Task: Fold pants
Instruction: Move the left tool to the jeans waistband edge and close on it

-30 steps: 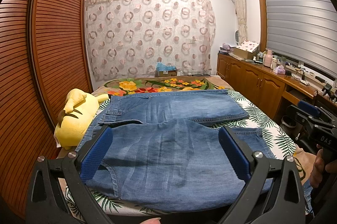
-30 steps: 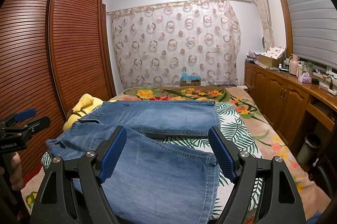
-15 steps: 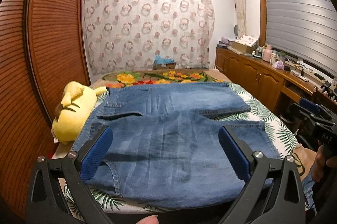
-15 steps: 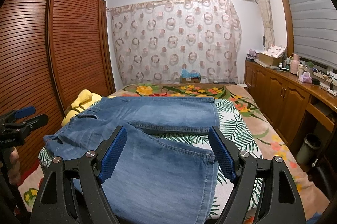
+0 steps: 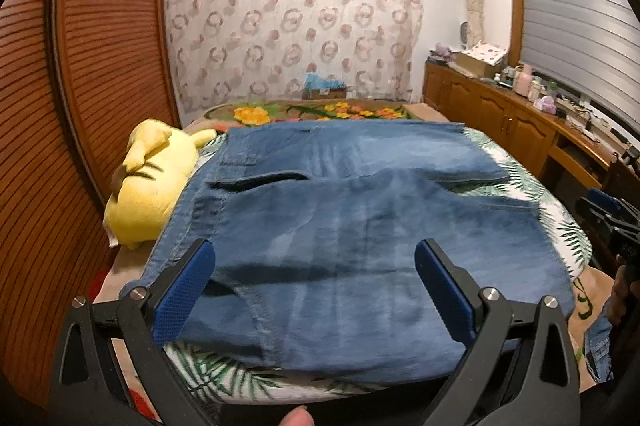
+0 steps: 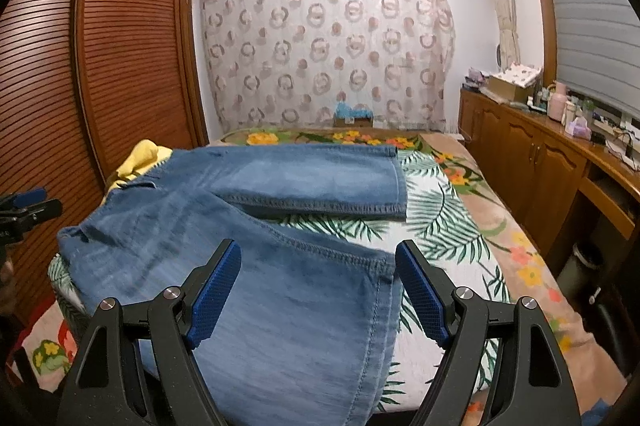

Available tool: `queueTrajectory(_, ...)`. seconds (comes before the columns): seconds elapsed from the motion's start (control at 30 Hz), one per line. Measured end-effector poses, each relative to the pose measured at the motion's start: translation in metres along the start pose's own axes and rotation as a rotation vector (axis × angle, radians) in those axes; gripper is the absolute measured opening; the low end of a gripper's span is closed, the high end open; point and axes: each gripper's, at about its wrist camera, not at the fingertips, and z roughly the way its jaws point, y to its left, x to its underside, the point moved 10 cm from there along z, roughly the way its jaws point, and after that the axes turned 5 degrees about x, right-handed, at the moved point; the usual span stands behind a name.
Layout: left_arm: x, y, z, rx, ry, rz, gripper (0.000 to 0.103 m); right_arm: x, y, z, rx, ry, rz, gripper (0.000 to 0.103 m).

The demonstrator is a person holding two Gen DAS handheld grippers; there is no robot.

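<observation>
Blue denim pants lie spread flat on the bed, over a leaf-and-flower print bedspread; waistband toward the bed's left edge, both legs running toward the right edge. Far leg lies flat, hem short of the right edge. Near leg reaches the near edge of the bed and drapes over it. Left gripper: jaws wide apart, nothing between the blue pads, held above the seat area near the near-left corner. Right gripper: jaws wide apart, empty, above the near leg's hem end. Yellow plush toy sits at the left edge, touching the waistband side. Wooden louvred wardrobe stands along the left of the bed.
</observation>
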Motion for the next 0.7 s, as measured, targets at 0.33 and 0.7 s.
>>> queueTrajectory(0.33, 0.008, 0.062, 0.002, -0.045, 0.001, -0.066, 0.093, 0.003, 0.002, 0.003, 0.024, 0.062, -0.012, 0.081)
queueTrajectory(0.7, 0.042, 0.146, 0.016, -0.143, 0.065, -0.187, 0.077, 0.011, -0.002, 0.014, 0.049, 0.128, -0.024, 0.081)
